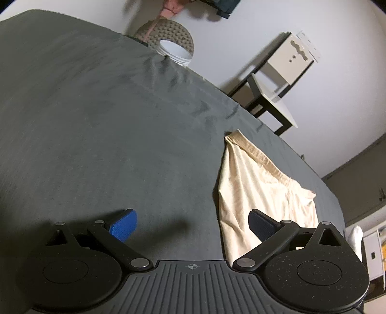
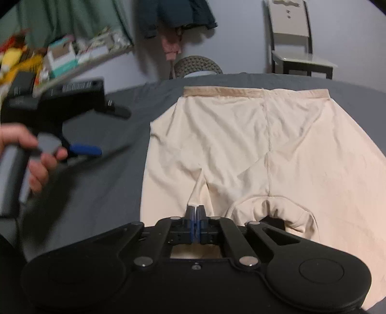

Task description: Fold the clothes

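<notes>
Cream shorts (image 2: 241, 145) lie spread flat on a grey bed sheet (image 2: 108, 193), with the beige waistband (image 2: 255, 93) on the far side. My right gripper (image 2: 195, 215) is shut at the near edge of the shorts, where a ridge of cloth runs up into its pads. In the left wrist view the same shorts (image 1: 253, 183) lie to the right. My left gripper (image 1: 193, 217) hovers open over bare sheet (image 1: 96, 120), its right finger (image 1: 261, 225) over the cloth's edge. A hand (image 2: 36, 159) holds the left gripper (image 2: 103, 130) left of the shorts.
A pale chair (image 1: 277, 79) stands by the wall beyond the bed's far edge. A stack of white bowls (image 1: 175, 52) sits on a round textured stool (image 1: 168, 31) at that edge. A cluttered shelf (image 2: 60, 55) and hanging clothes (image 2: 173, 14) are on the wall.
</notes>
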`<state>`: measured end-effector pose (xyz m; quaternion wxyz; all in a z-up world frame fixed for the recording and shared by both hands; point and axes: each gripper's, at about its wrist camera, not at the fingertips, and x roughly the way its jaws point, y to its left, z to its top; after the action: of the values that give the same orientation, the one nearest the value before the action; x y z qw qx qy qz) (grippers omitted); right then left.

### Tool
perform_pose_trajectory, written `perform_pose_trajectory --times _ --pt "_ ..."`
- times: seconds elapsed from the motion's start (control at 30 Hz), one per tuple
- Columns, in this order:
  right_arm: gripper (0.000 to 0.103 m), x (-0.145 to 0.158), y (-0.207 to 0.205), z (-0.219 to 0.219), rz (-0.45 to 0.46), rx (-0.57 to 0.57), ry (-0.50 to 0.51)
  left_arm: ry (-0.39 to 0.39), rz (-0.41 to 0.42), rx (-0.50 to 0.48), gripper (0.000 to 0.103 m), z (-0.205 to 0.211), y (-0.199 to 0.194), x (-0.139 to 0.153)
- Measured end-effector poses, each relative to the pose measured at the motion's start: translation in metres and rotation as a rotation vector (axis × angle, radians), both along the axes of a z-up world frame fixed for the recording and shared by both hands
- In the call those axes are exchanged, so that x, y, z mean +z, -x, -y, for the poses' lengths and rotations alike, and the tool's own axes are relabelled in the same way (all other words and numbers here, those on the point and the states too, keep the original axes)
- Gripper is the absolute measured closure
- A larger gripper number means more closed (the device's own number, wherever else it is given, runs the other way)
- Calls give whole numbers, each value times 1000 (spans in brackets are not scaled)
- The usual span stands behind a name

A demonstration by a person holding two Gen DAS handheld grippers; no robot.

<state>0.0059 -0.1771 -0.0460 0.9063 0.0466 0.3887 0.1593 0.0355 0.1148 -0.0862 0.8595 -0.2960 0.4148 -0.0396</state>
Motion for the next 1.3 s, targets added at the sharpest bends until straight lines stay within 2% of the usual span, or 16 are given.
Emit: perform_pose_trajectory --times 0.1,0.23,0.43,0.57,0.73,0.8,0.87,0.9,1.0,1.1,1.17,1.2,1.23,1.3 --pt "101 11 2 -4 13 44 -66 -4 -10 17 4 -3 0 0" --pt "101 26 9 -32 -16 191 -161 -17 -17 54 4 -9 1 1" --pt "101 17 7 -89 -134 392 -211 71 -20 113 4 -26 3 -6" --pt "101 5 0 -105 -220 421 -224 62 -22 107 4 -25 1 -7" --pt "100 -6 -10 -115 -286 395 -242 53 -21 103 4 -26 -6 -8" --pt "95 -11 -14 -119 -307 388 -226 57 -20 107 4 -27 -7 -9" --pt "75 -9 -15 -110 -316 411 -255 67 -19 117 4 -27 -8 -9" --pt "68 1 -17 -102 -285 415 -261 69 -17 125 4 -28 -7 -9" --pt "68 33 -25 -78 -185 421 -276 74 -6 148 4 -28 -6 -8" --pt "69 47 -71 -69 -106 374 -153 75 18 142 4 -25 -7 -5" --pt "74 55 -102 -63 -54 342 -68 72 30 115 4 -20 -10 -3" --pt "84 60 -118 -60 -28 325 -26 57 33 87 4 -14 -12 -3" --pt "92 64 -133 -57 -2 308 16 25 33 51 4 -7 -15 -2" --pt "94 73 -165 -51 49 275 101 -67 31 -18 4 8 -20 1"
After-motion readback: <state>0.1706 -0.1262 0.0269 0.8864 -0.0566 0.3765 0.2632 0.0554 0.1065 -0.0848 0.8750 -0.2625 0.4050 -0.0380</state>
